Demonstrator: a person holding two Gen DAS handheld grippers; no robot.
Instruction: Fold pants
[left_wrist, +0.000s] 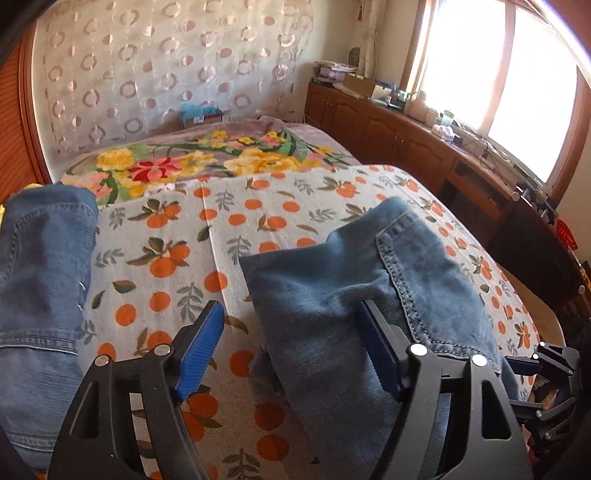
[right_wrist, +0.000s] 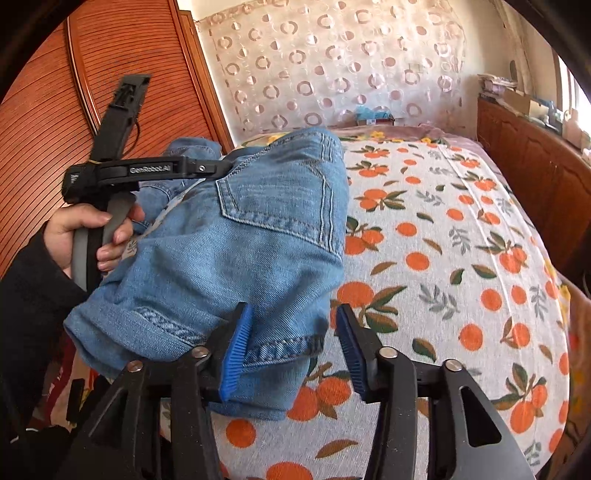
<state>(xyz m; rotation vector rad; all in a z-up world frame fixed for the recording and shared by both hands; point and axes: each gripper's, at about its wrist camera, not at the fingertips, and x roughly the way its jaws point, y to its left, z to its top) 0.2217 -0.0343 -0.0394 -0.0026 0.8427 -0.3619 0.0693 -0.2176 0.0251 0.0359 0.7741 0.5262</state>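
Open bedsheet (right_wrist: 443, 240) right of the jeans (right_wrist: 240, 229); cabinet (right_wrist: 535, 166) beyond.

orange-print bedspread (left_wrist: 177, 266) | floral blanket (left_wrist: 192, 162) behind it | circle-pattern curtain (left_wrist: 166, 66) | wooden cabinets (left_wrist: 388, 125) under window (left_wrist: 480, 66)
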